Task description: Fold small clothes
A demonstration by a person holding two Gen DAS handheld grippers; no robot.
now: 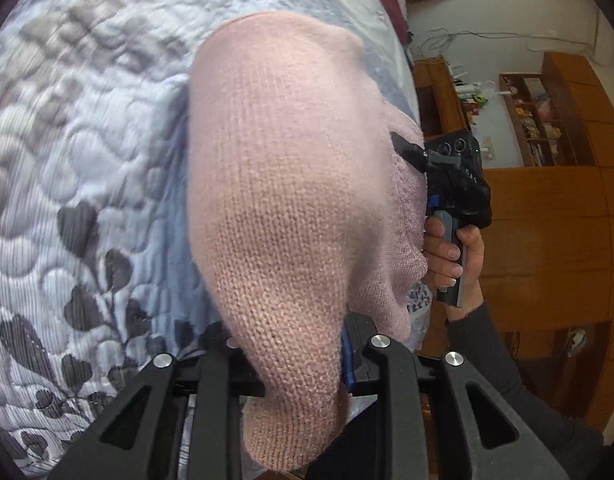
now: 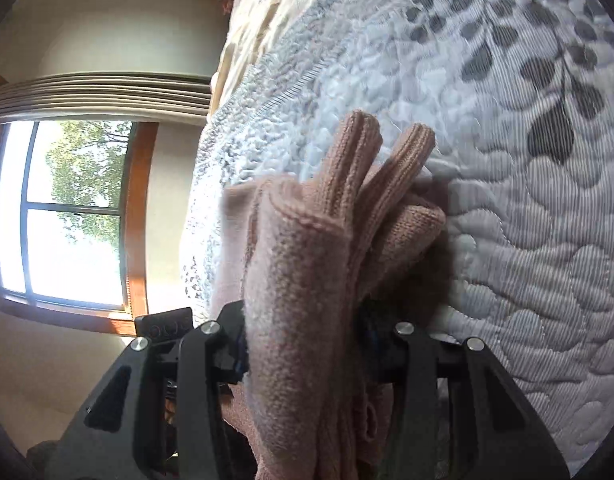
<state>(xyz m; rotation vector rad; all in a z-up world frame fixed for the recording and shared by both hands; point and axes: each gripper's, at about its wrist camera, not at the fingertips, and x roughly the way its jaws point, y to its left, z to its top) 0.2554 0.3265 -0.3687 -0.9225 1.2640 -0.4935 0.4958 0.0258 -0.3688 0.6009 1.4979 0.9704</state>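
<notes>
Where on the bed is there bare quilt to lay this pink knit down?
Bare quilt lies left of the pink knit, over the leaf print. Crowded on its other side, where the right gripper bites its edge. The left gripper also grips it.

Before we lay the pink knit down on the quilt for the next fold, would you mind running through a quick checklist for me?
1. Left gripper holds the pink knit garment: ok, fabric fills the gap between its fingers.
2. Right gripper holds the garment: ok, bunched knit sits between its fingers.
3. Garment spread flat between the two grips: not ok, it bulges and the ribbed ends are bunched.
4. Quilt free below the garment: cannot tell, the knit hides it.
5. Grippers apart: ok, the right one shows across the garment.
</notes>
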